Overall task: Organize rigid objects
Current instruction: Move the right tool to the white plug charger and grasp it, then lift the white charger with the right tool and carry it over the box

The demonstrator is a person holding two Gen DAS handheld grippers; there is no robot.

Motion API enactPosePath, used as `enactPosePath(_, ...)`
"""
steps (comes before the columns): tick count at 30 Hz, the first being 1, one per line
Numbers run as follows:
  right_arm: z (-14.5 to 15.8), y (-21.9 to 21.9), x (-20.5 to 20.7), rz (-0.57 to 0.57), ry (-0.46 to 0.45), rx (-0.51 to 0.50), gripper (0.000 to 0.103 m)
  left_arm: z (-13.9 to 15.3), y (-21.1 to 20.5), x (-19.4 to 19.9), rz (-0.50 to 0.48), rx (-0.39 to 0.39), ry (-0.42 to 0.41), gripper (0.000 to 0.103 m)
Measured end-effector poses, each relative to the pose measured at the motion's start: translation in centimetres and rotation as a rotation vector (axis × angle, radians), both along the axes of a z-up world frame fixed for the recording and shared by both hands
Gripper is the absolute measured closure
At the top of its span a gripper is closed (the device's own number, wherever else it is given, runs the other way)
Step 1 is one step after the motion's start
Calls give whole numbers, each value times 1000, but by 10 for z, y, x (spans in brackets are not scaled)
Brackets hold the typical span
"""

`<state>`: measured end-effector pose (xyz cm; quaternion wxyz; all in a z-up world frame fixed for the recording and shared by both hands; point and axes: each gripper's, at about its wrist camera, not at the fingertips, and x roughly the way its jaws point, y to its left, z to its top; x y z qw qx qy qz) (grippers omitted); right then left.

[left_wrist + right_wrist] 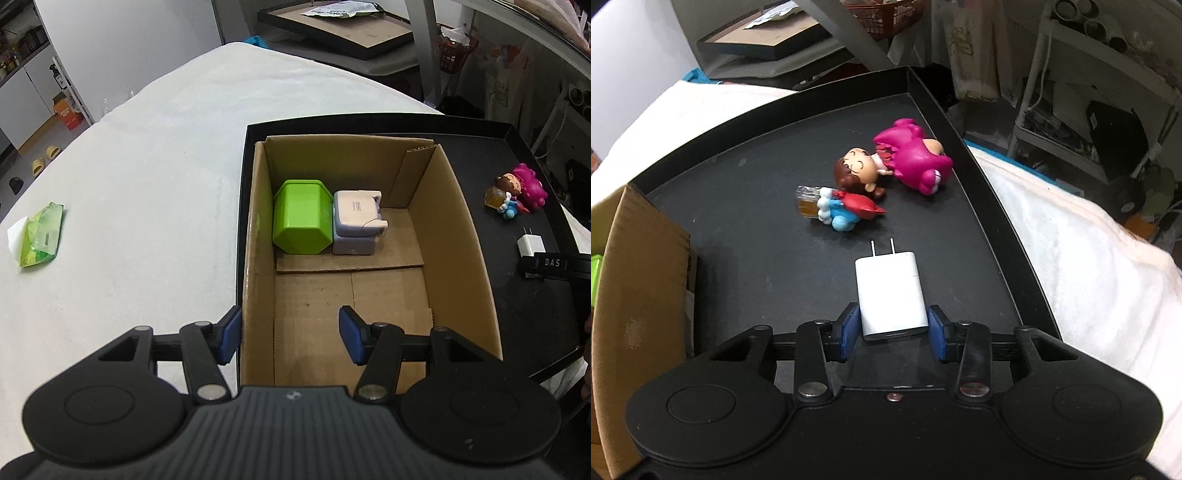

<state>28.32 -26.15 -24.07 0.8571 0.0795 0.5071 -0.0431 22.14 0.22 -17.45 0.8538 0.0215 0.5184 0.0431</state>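
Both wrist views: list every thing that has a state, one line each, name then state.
Cardboard box: open-topped, standing in the black tray, holding two things.
Green container: in the box, tipped on its side.
White case: in the box, against the green container.
Charger: flat on the tray, prongs away, between the jaws.
Dolls: lying down on the tray.
Left gripper: open, empty.
Right gripper: open around the charger.

White charger [891, 293] lying flat, prongs pointing up-frame, at centre; two toy figures [882, 173] lying toppled above it; green box [301, 218] and white box [356, 221] sitting side by side in carton [458, 206].
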Motion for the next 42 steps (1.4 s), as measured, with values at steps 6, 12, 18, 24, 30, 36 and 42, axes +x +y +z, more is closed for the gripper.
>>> enactPosePath(6, 8, 0, -3, 9, -20, 5, 65, 4, 3, -3, 5, -18, -14, 48)
enactPosePath(12, 22, 0, -6, 16, -43, 7, 66, 6, 6, -4, 12, -39, -23, 48)
enactPosePath(18, 35, 7, -7, 37, -66, 0, 67, 7, 11, -6, 28, -68, -28, 48)
enactPosePath(24, 50, 17, -10, 57, -91, -7, 67, 6, 18, -8, 47, -90, -30, 48)
enactPosePath(30, 72, 28, -10, 75, -119, 5, 67, 7, 23, -10, 53, -112, -43, 48)
enactPosePath(36, 97, 47, -10, 109, -153, 26, 67, 7, 30, -11, 69, -138, -48, 48)
enactPosePath(42, 117, 73, -9, 161, -180, 18, 67, 9, 37, -13, 75, -159, -63, 48)
